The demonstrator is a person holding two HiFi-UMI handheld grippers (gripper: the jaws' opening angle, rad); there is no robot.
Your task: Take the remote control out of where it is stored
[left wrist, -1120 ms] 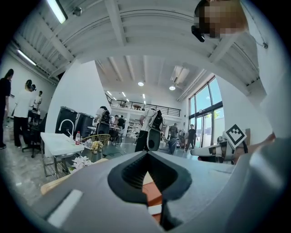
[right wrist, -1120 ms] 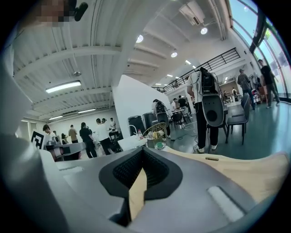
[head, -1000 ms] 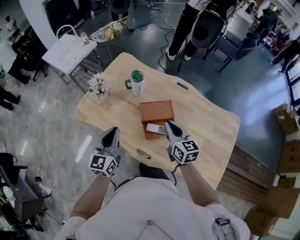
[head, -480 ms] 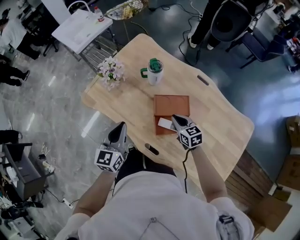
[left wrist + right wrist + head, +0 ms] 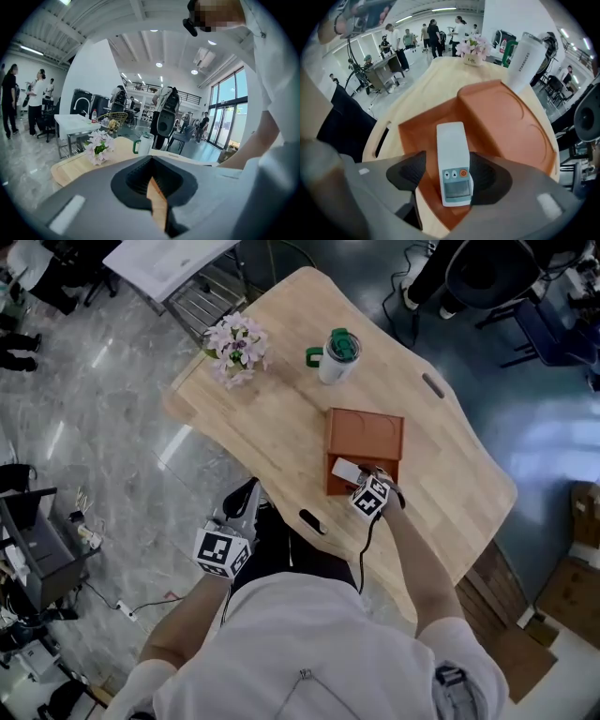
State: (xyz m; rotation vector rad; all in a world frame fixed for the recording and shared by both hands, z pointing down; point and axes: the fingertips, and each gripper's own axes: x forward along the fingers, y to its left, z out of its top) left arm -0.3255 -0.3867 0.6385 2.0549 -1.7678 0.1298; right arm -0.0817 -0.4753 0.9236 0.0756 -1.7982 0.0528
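One remote [image 5: 452, 150] in orange box [image 5: 506, 126]; right gripper [image 5: 449, 172] jaws spread astride; left gripper [image 5: 152, 187] jaws seemingly together.

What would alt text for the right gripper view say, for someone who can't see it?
A white remote lies in an open orange box, with the jaws of the right hand-held gripper apart on either side of it. The box sits on a wooden table, with a white tumbler and flowers beyond.
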